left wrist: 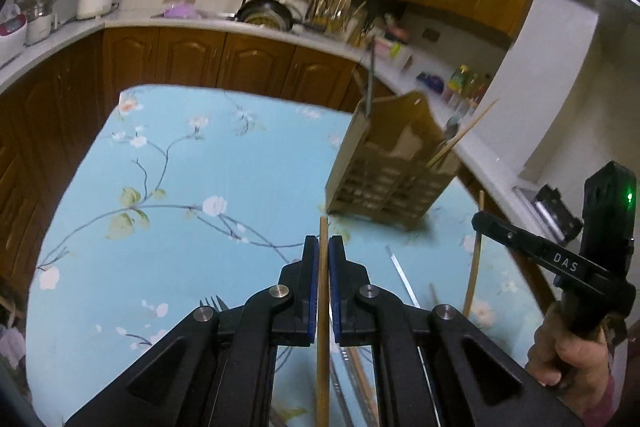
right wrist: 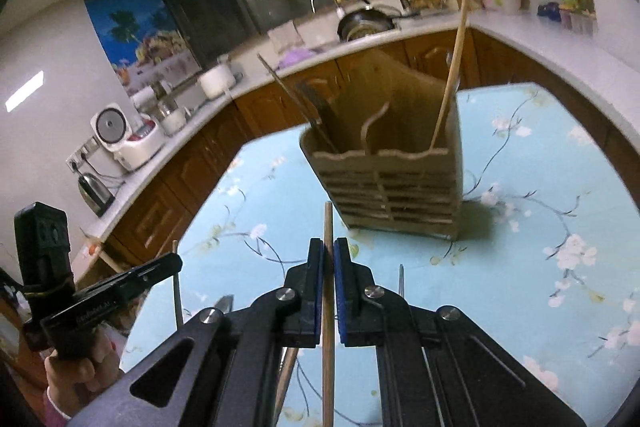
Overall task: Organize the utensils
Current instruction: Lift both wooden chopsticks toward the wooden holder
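Observation:
My left gripper (left wrist: 323,245) is shut on a wooden chopstick (left wrist: 322,307), held above the blue floral table (left wrist: 180,155). The tan slotted utensil holder (left wrist: 384,171) stands ahead to the right, with a chopstick and a dark utensil sticking out of it. My right gripper (right wrist: 328,247) is shut on a second wooden chopstick (right wrist: 328,307), with the holder (right wrist: 392,183) just ahead. One chopstick (right wrist: 451,83) leans in its right compartment and dark utensils (right wrist: 308,103) in its left. Each gripper shows in the other's view: right gripper (left wrist: 479,218), left gripper (right wrist: 176,261).
A fork (left wrist: 214,303) and a thin metal utensil (left wrist: 402,275) lie on the table near me. Wooden cabinets (left wrist: 192,55) under a white counter (left wrist: 168,23) wrap around the table. A wok (right wrist: 364,23), rice cooker (right wrist: 120,135) and kettle (right wrist: 94,193) stand on the counter.

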A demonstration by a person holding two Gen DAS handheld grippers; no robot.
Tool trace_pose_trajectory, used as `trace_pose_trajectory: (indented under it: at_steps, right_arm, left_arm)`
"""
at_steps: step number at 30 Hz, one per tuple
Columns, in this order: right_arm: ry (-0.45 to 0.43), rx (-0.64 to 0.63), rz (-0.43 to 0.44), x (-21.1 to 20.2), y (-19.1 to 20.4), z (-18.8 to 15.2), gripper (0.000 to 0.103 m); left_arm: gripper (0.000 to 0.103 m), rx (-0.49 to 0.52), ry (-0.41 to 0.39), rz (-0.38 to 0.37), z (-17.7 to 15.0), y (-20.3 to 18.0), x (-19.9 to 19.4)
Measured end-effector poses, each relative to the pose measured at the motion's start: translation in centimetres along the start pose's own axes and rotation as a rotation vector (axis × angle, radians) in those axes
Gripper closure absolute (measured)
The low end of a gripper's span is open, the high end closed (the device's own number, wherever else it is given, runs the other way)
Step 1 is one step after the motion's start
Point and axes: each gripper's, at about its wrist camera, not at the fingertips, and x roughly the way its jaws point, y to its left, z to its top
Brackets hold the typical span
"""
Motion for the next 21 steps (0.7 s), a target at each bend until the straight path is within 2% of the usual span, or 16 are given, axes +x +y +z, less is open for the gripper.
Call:
trace_pose_trajectory:
  at_steps: [10,21]
  right_arm:
    - [-0.134,-0.051,-0.022,-6.1,1.0,2.7,0.098]
    - [-0.186,-0.029,-0.046,-7.5,0.3,2.7,0.098]
  left_arm:
    - [0.1,0.039,-0.106,-0.037,0.8,-1.0,-6.5]
    - [0.1,0.042,-0.162,-0.037,0.7,-1.2,-7.3]
